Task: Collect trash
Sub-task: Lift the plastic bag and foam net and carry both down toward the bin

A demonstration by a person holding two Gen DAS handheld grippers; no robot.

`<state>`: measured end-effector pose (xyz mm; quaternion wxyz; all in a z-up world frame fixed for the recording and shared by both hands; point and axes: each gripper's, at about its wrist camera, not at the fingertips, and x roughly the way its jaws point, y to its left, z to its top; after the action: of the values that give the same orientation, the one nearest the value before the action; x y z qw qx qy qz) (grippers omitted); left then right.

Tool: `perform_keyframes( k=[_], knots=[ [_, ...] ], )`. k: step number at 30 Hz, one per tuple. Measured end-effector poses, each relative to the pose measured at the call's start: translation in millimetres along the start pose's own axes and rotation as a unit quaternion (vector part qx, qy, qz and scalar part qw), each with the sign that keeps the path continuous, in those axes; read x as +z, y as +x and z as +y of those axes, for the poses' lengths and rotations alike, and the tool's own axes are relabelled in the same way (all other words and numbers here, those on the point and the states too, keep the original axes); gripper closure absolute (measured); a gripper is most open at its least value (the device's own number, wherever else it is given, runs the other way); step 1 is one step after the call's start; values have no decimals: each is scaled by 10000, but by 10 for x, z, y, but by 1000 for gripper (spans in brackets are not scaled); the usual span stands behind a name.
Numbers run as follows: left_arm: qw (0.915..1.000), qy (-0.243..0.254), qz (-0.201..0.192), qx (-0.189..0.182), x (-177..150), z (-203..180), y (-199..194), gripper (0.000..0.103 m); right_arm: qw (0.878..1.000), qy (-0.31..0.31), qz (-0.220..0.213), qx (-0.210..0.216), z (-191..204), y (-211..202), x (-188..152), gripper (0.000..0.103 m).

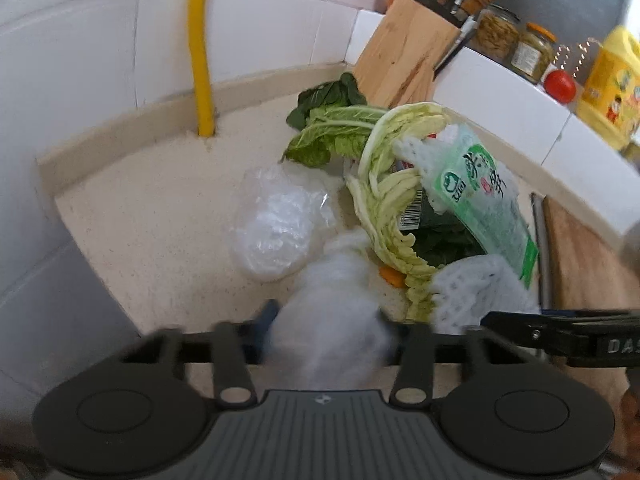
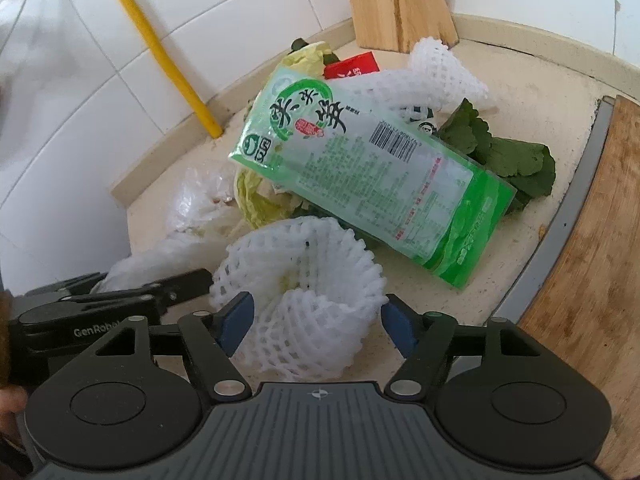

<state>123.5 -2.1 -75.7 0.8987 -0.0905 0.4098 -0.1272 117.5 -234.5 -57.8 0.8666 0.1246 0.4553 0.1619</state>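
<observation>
Bare counter point(image 1: 132, 216) at my left, up to the tiled wall. My left gripper point(image 1: 326, 336) pinches a blurred white wrap point(image 1: 332, 320). My right gripper point(image 2: 310, 316) brackets the foam net point(image 2: 298, 280), jaws spread; the cutting board point(image 2: 592, 248) crowds my right.

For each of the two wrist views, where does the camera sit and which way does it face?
Left wrist: sits on the left gripper, faces down toward the tiled corner; blurred white wrap between its fingers; the right gripper juts in from the right.
Right wrist: sits on the right gripper, faces the same corner; foam net between its open fingers; the left gripper shows at left.
Shared: green package, yellow pipe, knife block.
</observation>
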Motion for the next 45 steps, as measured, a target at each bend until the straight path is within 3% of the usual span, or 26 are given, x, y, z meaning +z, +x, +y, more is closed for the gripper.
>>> perform_keyframes(
  k=[1, 2, 3, 4, 5, 11, 21, 33, 45],
  knots=[
    [9999, -100, 43, -34, 4, 32, 9, 73, 10000, 23, -53, 10, -1, -10, -2, 29],
    [9999, -155, 67, -36, 0, 51, 11, 75, 9999, 36, -100, -1, 0, -18, -3, 40],
    [9998, -181, 67, -32, -9, 54, 1, 76, 10000, 39, -55, -22, 4, -6, 1, 62],
    [9998, -187, 49, -48, -17, 55, -24, 76, 10000, 66, 53, -29, 2, 18, 8, 73],
    [9998, -179, 22, -74, -24, 53, -59, 76, 9997, 160, 153, -51, -5, 42, 11, 75],
    [9996, -209, -116, -165, -35, 73, -227, 77, 9988, 466, 63, 154, -16, -75, -10, 78],
    [9982, -373, -461, -43, -108, 239, -608, 77, 9986, 337, -96, 404, 231, -223, 2, 78],
    [9886, -1044, -816, 709, -416, 767, -1131, 77, 9929, -405, 232, 1097, 913, -14, -8, 78],
    [9695, -1781, -902, 1425, -757, 1215, -1423, 76, 9757, -1159, 779, 1689, 1597, 324, -96, 78]
  ],
)
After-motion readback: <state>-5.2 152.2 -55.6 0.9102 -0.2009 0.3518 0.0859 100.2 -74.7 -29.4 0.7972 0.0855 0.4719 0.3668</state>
